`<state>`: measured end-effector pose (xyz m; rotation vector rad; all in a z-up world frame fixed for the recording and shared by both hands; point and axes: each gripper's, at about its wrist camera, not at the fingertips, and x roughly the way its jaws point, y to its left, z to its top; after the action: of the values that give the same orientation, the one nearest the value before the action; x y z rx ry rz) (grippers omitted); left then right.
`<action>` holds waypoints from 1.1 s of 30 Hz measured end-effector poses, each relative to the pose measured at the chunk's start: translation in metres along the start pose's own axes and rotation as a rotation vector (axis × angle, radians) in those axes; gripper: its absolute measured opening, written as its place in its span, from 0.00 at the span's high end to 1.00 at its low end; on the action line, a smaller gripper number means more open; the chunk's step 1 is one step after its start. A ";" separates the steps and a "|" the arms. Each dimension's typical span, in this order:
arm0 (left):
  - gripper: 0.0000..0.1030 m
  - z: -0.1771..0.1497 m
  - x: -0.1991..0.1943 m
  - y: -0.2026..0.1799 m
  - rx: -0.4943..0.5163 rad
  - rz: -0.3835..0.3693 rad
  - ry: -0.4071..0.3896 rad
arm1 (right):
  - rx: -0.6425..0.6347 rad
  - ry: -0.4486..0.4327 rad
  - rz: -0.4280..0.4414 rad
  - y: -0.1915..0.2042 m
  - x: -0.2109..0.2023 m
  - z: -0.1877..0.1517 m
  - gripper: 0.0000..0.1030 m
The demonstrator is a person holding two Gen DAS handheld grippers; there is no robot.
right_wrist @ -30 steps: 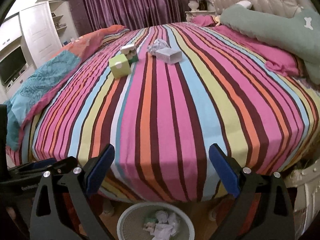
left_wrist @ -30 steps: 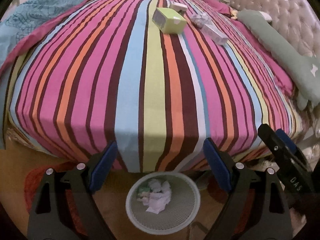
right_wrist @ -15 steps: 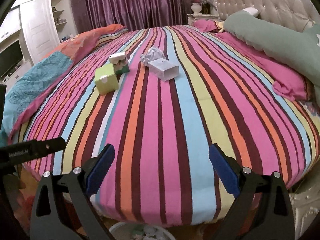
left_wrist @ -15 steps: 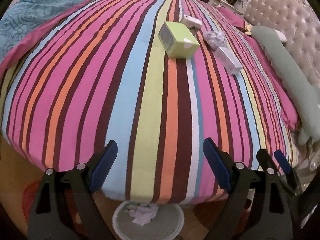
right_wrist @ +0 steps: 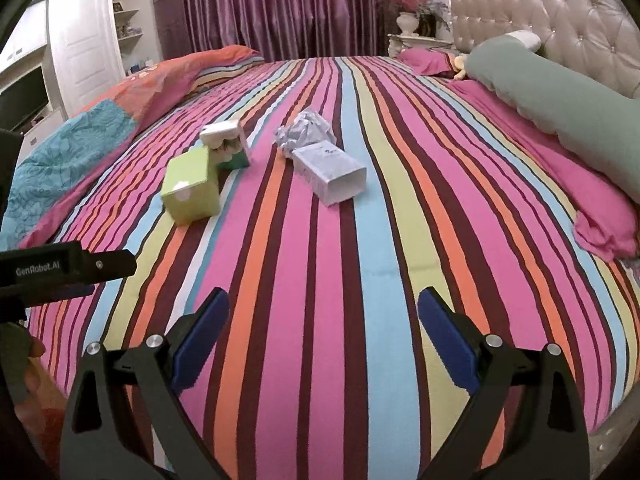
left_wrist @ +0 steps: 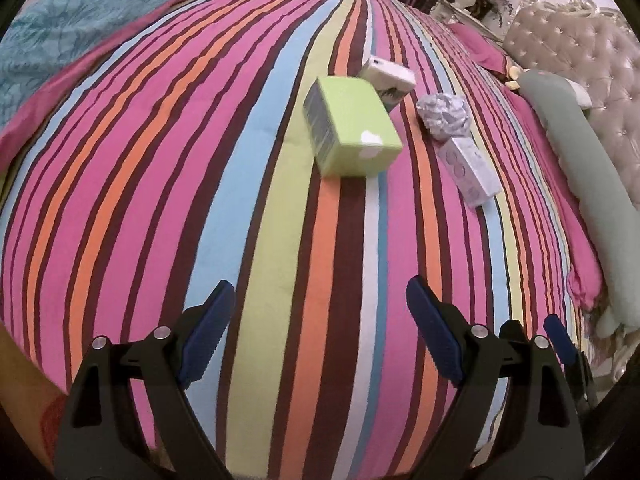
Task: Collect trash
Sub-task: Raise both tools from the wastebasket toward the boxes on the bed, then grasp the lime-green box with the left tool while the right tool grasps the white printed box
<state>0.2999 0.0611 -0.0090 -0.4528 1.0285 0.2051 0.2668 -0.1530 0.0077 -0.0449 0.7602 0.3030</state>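
Trash lies mid-bed on the striped bedspread (left_wrist: 160, 200): a lime green box (left_wrist: 350, 130) (right_wrist: 192, 186), a white and green carton (left_wrist: 390, 78) (right_wrist: 228, 146), a crumpled paper ball (left_wrist: 444, 114) (right_wrist: 306, 130) and a pale lilac open-ended box (left_wrist: 468, 170) (right_wrist: 330, 174). My left gripper (left_wrist: 320, 336) is open and empty over the bed's near part, short of the green box. My right gripper (right_wrist: 324, 340) is open and empty, short of the lilac box. The left gripper's body (right_wrist: 68, 268) shows at the right wrist view's left edge. The bin is out of view.
A long grey-green bolster (right_wrist: 560, 104) and pink pillow (right_wrist: 608, 228) lie along the right side by the tufted headboard (right_wrist: 560, 12). A teal and orange quilt (right_wrist: 68, 152) covers the left side. Purple curtains (right_wrist: 280, 4) and a white cabinet (right_wrist: 80, 40) stand behind.
Both grippers have moved up and forward from above the floor bin to over the bed. The bin has dropped out of view and the trash looms nearer. Both stay open.
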 end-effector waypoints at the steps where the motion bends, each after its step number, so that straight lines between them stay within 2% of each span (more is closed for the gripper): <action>1: 0.17 0.005 0.003 -0.002 -0.007 -0.002 0.001 | -0.004 0.001 -0.001 -0.002 0.003 0.003 0.12; 11: 0.17 0.046 0.037 -0.013 -0.074 0.008 0.020 | -0.021 0.020 -0.003 -0.018 0.045 0.037 0.12; 18: 0.17 0.071 0.057 -0.021 -0.107 0.020 0.033 | -0.103 0.037 0.069 -0.013 0.070 0.058 0.12; 25: 0.17 0.089 0.074 -0.031 -0.100 0.083 0.020 | -0.159 0.046 0.045 -0.014 0.095 0.076 0.12; 33: 0.17 0.099 0.095 -0.028 -0.106 0.118 0.053 | -0.185 0.063 0.037 -0.012 0.118 0.086 0.12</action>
<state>0.4361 0.0767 -0.0405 -0.4963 1.1007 0.3557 0.4088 -0.1219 -0.0115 -0.2155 0.7943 0.4078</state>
